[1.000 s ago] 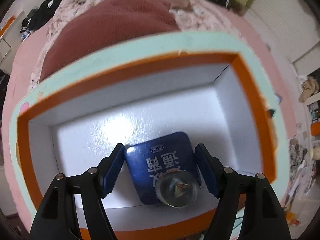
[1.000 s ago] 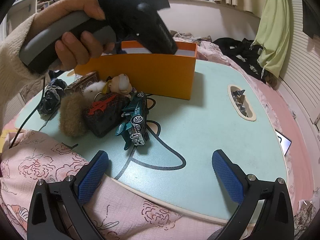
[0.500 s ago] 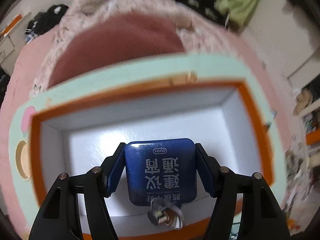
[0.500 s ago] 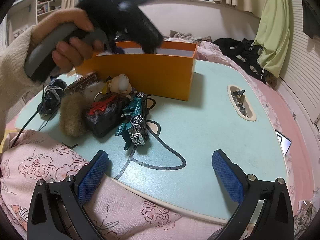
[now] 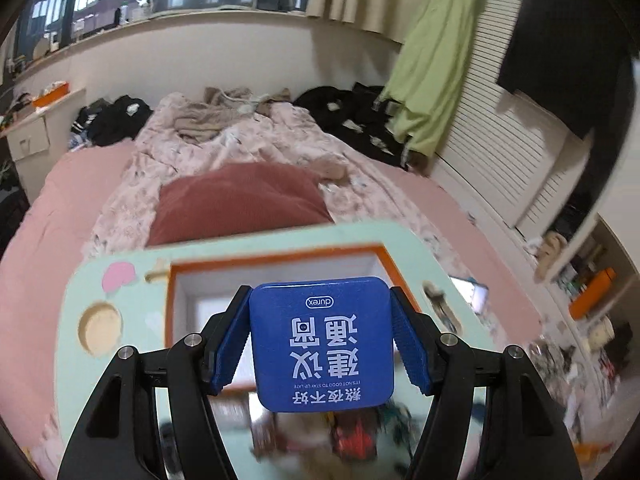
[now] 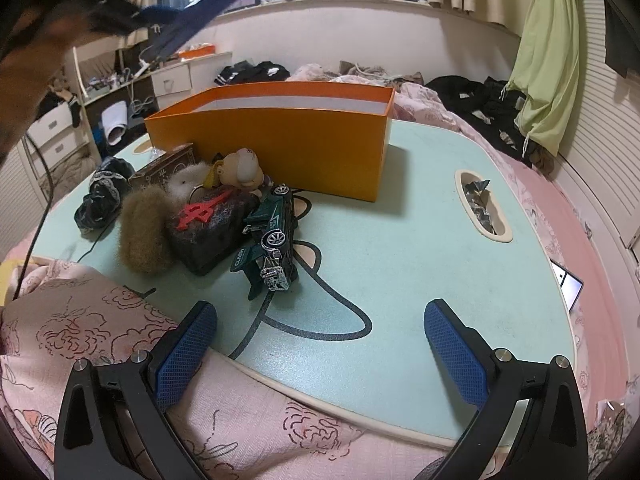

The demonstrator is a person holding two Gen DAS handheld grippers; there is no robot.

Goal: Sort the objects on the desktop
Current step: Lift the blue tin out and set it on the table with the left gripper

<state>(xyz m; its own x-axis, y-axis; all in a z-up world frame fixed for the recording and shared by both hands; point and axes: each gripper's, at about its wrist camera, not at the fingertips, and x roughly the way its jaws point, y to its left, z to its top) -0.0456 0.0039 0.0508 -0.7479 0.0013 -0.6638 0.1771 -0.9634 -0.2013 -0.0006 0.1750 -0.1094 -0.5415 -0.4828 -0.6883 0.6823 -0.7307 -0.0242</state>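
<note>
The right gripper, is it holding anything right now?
No, the right gripper stands wide open above the near edge of the green table, with nothing between its blue pads.

The blue tin [image 5: 322,344] carries white print that reads upside down in the left wrist view: a small oval logo "durex" at its 12 o'clock edge, then two rows of large Chinese characters, a smaller row of Chinese characters toward 6 o'clock, and between them a fine line, "IT'S NOT GOOD TO STAY UP LATE". In the right wrist view, the green toy car [image 6: 272,240] shows the word "CLASH" in pale letters on the fin at its 7 o'clock end; smaller lettering on its side is too fine to read. The dark block [image 6: 212,232] bears a red raised sign, and the brown box [image 6: 164,166] has pale marks, neither legible.
</note>
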